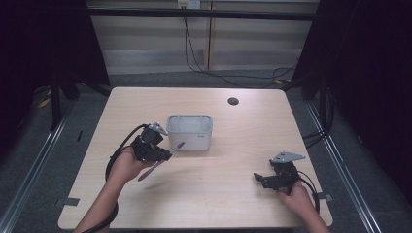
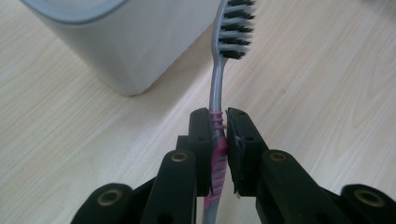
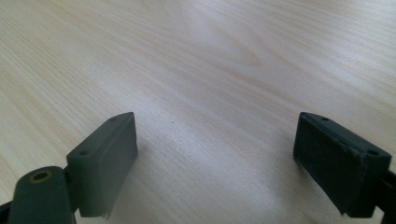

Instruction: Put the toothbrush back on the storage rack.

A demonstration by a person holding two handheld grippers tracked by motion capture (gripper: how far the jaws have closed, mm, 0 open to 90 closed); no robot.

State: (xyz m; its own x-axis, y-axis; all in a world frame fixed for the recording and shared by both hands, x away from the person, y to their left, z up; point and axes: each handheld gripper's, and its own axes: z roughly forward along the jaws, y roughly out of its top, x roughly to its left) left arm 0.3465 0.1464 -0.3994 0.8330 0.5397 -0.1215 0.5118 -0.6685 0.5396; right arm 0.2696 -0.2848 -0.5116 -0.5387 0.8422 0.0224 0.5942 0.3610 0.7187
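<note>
My left tool (image 1: 167, 154) is clamped on a toothbrush (image 1: 160, 160), left of centre in the high view. In the left gripper view the two black jaws press on the pink-ribbed part of the grey handle (image 2: 217, 140) at lower centre, and the neck runs up to the dark bristles (image 2: 237, 28) at the top edge of the frame. In the high view the brush lies at a slant: its head points toward the upper right, just beside the lower left corner of the tub (image 1: 190, 131), and its tail sticks out to the lower left below my hand. A shadow of it falls on the worktop (image 1: 218, 194) underneath, so it is off the wood.

The tub is a pale grey, rounded box standing upright a little left of the middle of the worktop; in the left gripper view its wall (image 2: 135, 46) takes the upper left of the frame, close to the bristles but apart from them.

My right tool (image 1: 260, 178) sits at the lower right of the high view, well apart from the tub. Its jaws stand wide apart with bare wood (image 3: 210, 70) between them.
</note>
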